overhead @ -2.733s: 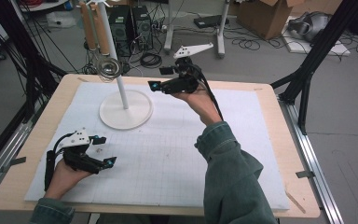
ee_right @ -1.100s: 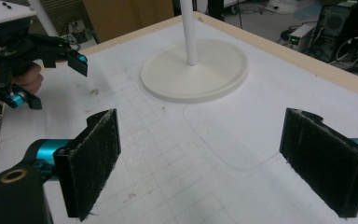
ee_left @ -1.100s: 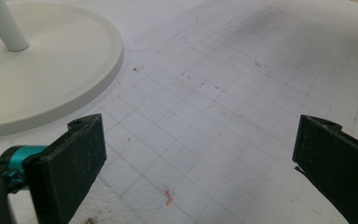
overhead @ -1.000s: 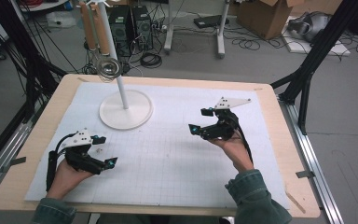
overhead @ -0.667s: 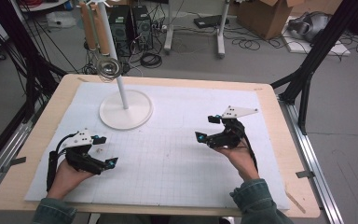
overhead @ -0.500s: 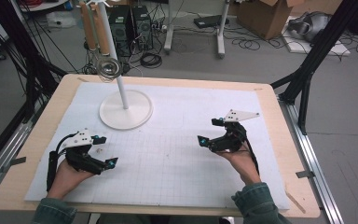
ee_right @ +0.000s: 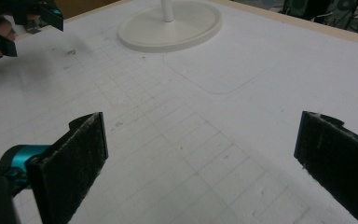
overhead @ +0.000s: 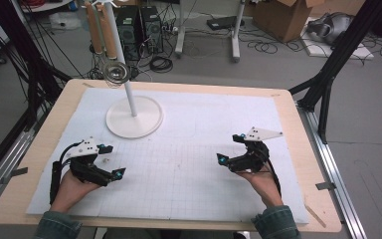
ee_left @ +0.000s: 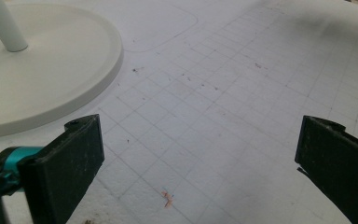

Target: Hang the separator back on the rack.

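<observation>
A white stand with a round base [overhead: 134,117] and a thin pole rises at the mat's far left. From its top hangs a metal sieve-like utensil [overhead: 115,71] on wooden handles. My left gripper [overhead: 112,160] rests at the near left of the mat, open, its jaws [ee_left: 196,158] wide apart over bare grid beside the stand's base [ee_left: 37,84]. My right gripper [overhead: 230,148] lies low at the near right and is open. Its jaws have just been opening, with nothing between them [ee_right: 200,163]. It looks toward the base [ee_right: 172,25] and the left gripper [ee_right: 23,23].
A white gridded mat [overhead: 194,149] covers most of the wooden table [overhead: 313,149]. A tiny orange scrap [ee_left: 168,198] lies on the mat by the left gripper. Behind the table, computer towers [overhead: 139,25], cables and a cardboard box [overhead: 283,17] sit on the floor.
The right hand has drawn back from beside the stand to the near right of the mat and sunk lower. The left hand has stayed put.
</observation>
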Demonstrator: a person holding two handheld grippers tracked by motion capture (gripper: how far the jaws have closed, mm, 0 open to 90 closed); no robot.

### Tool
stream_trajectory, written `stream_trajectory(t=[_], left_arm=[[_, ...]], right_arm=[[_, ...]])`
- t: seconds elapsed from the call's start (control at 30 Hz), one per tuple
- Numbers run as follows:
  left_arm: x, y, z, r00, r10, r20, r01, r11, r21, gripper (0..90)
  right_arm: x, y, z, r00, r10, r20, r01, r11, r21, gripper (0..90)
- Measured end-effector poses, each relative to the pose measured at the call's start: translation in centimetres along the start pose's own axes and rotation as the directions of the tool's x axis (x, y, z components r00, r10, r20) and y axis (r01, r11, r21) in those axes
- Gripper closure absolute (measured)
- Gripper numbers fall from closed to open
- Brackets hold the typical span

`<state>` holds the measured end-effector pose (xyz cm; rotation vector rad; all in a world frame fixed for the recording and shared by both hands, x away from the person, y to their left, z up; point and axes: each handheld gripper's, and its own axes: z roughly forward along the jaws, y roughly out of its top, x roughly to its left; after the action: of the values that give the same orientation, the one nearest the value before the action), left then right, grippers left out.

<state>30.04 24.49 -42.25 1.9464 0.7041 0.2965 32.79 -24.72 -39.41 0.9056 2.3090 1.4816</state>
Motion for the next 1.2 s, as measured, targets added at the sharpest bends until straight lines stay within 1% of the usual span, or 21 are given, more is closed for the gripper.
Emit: stream_trajectory(t=[0.13, 0.23, 0.27, 0.5, 0.6, 0.63, 0.67, 0.73, 0.8, 0.93, 1.0, 1.13, 1.2], left_arm=[[0.0, 0.0, 0.0, 1.0000, -0.002, 0.000, 0.002, 1.0000, -0.002, 1.7], [0.0, -0.1, 0.0, 1.0000, -0.006, -0.002, 0.006, 1.0000, -0.005, 1.7], [0.1, -0.1, 0.0, 1.0000, -0.007, 0.000, 0.007, 1.0000, -0.004, 1.7], [0.1, -0.2, 0.1, 1.0000, -0.006, 0.001, 0.006, 1.0000, -0.002, 1.7], [0.1, -0.3, 0.0, 0.9999, -0.012, -0.002, 0.012, 0.9999, -0.004, 1.7], [0.2, -0.3, 0.0, 0.9999, -0.011, -0.002, 0.011, 0.9999, -0.004, 1.7], [0.2, -0.4, 0.0, 0.9999, -0.013, -0.007, 0.013, 0.9999, -0.004, 1.7], [0.3, -0.4, -0.1, 0.9999, -0.016, -0.005, 0.016, 0.9999, -0.003, 1.7], [0.3, -0.5, -0.1, 0.9998, -0.018, -0.006, 0.018, 0.9998, -0.004, 1.7], [0.3, -0.7, 0.0, 0.9997, -0.025, -0.006, 0.025, 0.9997, -0.002, 1.7], [0.3, -0.8, 0.0, 0.9996, -0.027, -0.006, 0.027, 0.9996, 0.002, 1.7], [0.4, -0.9, 0.1, 0.9997, -0.024, -0.007, 0.024, 0.9997, 0.007, 1.7], [0.3, -1.0, 0.2, 0.9996, -0.028, -0.004, 0.028, 0.9996, 0.008, 1.7]], right_arm=[[0.0, -1.1, -0.7, 0.9994, 0.026, 0.021, -0.026, 1.000, -0.001, 0.3], [0.0, -1.9, -1.3, 0.9989, 0.035, 0.030, -0.035, 0.999, -0.010, 0.3], [0.0, -2.1, -1.4, 0.9990, 0.031, 0.032, -0.030, 0.999, -0.013, 0.3], [0.0, -3.6, -2.5, 0.9968, 0.058, 0.055, -0.057, 0.998, -0.023, 0.3], [0.0, -4.0, -2.9, 0.9963, 0.061, 0.061, -0.059, 0.998, -0.031, 0.3], [0.0, -4.1, -3.1, 0.9950, 0.074, 0.066, -0.072, 0.997, -0.035, 0.3], [0.0, -4.2, -3.2, 0.9954, 0.068, 0.068, -0.065, 0.997, -0.039, 0.4], [0.1, -4.4, -3.5, 0.9941, 0.079, 0.075, -0.076, 0.996, -0.042, 0.4], [0.1, -4.7, -3.7, 0.9939, 0.080, 0.076, -0.076, 0.996, -0.047, 0.4], [0.1, -5.2, -4.1, 0.9927, 0.084, 0.086, -0.081, 0.996, -0.046, 0.4], [0.2, -5.4, -4.2, 0.9918, 0.095, 0.086, -0.091, 0.995, -0.048, 0.4], [0.3, -5.9, -4.4, 0.9913, 0.094, 0.092, -0.090, 0.995, -0.046, 0.4], [0.3, -6.1, -4.6, 0.9904, 0.106, 0.090, -0.102, 0.994, -0.049, 0.3]])
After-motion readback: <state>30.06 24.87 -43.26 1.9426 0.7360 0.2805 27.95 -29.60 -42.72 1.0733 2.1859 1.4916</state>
